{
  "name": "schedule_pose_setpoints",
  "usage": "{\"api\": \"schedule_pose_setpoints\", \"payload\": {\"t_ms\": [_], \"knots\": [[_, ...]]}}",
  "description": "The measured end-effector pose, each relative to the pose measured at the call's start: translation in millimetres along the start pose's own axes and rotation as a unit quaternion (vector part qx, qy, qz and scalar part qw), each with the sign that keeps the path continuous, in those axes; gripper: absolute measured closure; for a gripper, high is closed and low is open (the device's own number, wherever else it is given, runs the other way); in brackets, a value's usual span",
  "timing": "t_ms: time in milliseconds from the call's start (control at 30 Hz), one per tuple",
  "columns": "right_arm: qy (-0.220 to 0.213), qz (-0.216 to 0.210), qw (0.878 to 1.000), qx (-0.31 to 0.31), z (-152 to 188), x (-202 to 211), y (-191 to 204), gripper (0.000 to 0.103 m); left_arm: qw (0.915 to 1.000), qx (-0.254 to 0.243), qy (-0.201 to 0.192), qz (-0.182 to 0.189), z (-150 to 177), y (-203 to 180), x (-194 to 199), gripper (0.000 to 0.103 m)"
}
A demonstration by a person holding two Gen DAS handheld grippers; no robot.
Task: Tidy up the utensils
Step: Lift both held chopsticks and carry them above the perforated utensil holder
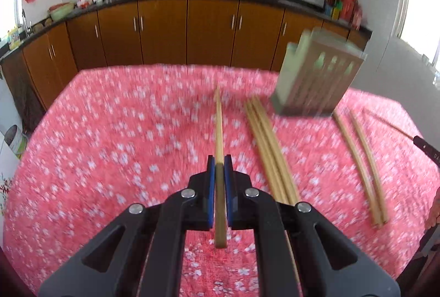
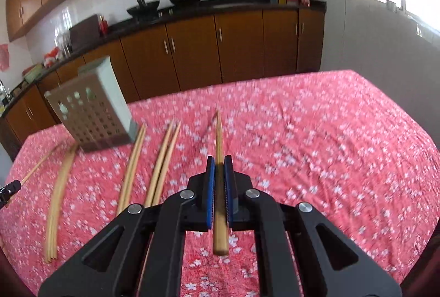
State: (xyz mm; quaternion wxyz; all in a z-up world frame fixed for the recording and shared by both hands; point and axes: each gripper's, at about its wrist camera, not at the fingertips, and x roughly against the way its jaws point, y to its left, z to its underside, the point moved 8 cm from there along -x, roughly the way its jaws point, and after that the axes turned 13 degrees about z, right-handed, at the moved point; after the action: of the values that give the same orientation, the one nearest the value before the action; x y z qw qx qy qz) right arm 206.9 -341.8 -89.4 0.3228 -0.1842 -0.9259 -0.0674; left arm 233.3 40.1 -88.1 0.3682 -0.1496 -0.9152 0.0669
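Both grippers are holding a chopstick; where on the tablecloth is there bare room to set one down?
Free: the tablecloth left of the left gripper's chopstick, and the stretch right of the right gripper's chopstick. Crowded: between them, around the holder, where loose chopsticks lie.

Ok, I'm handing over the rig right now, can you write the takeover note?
Left gripper: shut on one chopstick, held off the cloth.
Right gripper: shut on another chopstick, also lifted.
Holder: upright on the pink tablecloth, nothing seen sticking out of it.
Loose chopsticks lie on the cloth in front of the holder.
Done: two picked up.
Left: drop both in the holder, then collect the rest.
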Motion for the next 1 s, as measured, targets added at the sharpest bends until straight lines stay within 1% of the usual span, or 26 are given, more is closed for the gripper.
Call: {"api": "schedule_pose_setpoints", "payload": {"t_ms": [200, 300, 467, 567, 667, 767, 900, 1000], "knots": [[-0.049, -0.004, 0.999, -0.023, -31, 26, -9, 0.095, 0.9978, -0.003, -0.066, 0.010, -44, -13, 40, 0.095], [-0.068, -0.007, 0.997, -0.028, -44, 35, -12, 0.095, 0.9953, -0.004, -0.096, 0.005, -64, -15, 57, 0.095], [-0.085, -0.014, 0.996, -0.027, -64, 41, -9, 0.095, 0.9930, -0.006, -0.118, -0.009, -91, -16, 66, 0.095], [-0.108, -0.021, 0.993, -0.028, -88, 50, -4, 0.095, 0.9910, -0.013, -0.131, -0.020, -112, -16, 72, 0.095], [-0.134, -0.038, 0.990, -0.037, -113, 65, 2, 0.095, 0.9888, -0.016, -0.148, -0.014, -134, -22, 82, 0.096], [-0.172, -0.070, 0.981, -0.052, -151, 91, 14, 0.095, 0.9841, -0.023, -0.176, -0.005, -163, -35, 98, 0.096], [-0.205, -0.122, 0.969, -0.064, -181, 119, 37, 0.095, 0.9747, -0.028, -0.221, 0.018, -201, -61, 118, 0.095], [-0.213, -0.152, 0.963, -0.057, -189, 127, 58, 0.095, 0.9660, -0.024, -0.255, 0.035, -225, -78, 128, 0.096]]}}
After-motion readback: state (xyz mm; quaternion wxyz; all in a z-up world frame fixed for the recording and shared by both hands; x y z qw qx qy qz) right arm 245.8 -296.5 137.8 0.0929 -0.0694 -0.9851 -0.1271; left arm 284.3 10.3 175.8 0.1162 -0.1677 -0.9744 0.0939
